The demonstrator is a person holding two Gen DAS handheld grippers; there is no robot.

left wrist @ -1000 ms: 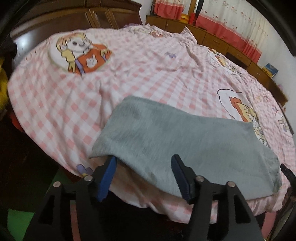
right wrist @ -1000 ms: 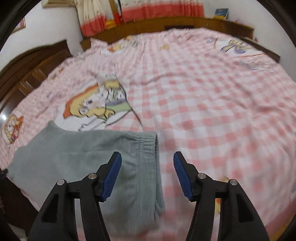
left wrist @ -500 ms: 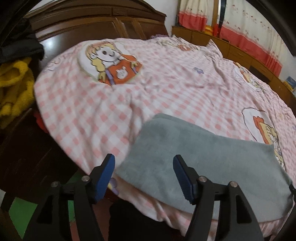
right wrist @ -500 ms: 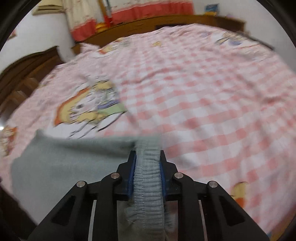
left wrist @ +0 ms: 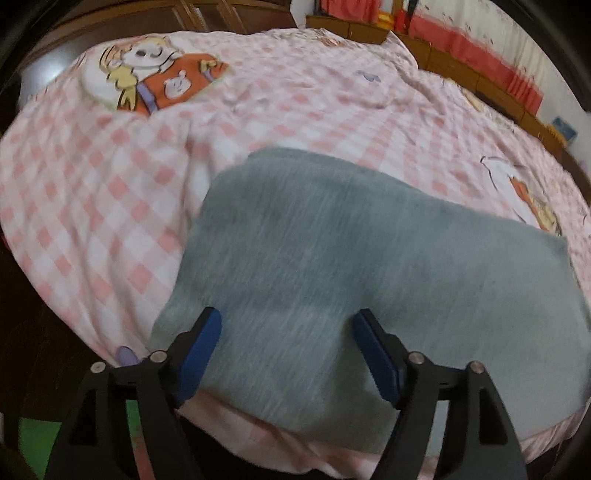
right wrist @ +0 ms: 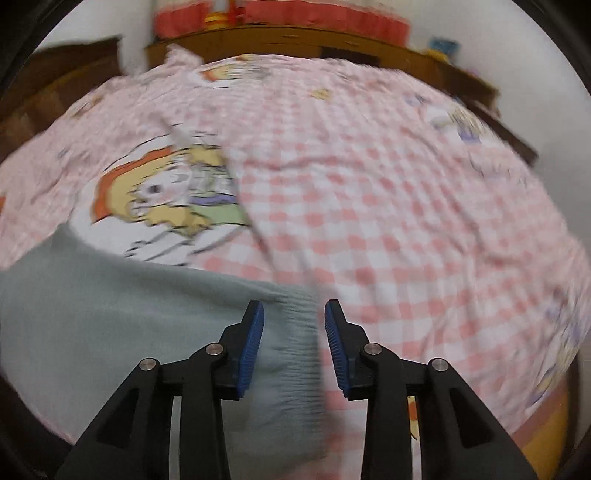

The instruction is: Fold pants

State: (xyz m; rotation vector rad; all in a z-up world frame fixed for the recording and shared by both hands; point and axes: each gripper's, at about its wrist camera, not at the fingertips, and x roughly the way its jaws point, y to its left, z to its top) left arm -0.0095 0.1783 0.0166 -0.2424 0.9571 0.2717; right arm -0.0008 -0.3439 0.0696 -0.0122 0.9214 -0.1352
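Grey pants (left wrist: 369,266) lie folded flat on the pink checked bedspread (left wrist: 110,192), near the bed's front edge. My left gripper (left wrist: 286,332) hangs open over the pants' near left part, blue pads wide apart, holding nothing. In the right wrist view the ribbed elastic waistband (right wrist: 295,332) of the grey pants (right wrist: 110,314) sits between my right gripper's (right wrist: 294,317) blue pads. Those pads stand a little apart from the band on both sides, so this gripper is open.
A cartoon print (left wrist: 159,77) marks the bedspread's far left, another cartoon print (right wrist: 166,195) lies just beyond the pants. A wooden headboard (left wrist: 221,14) and low wooden cabinets (right wrist: 295,44) with red-and-white curtains line the far walls. Dark floor (left wrist: 37,369) drops off left of the bed.
My right gripper, shut on the waistband half a second ago, has opened and let it go. My left gripper stayed open and shifted right over the pants.
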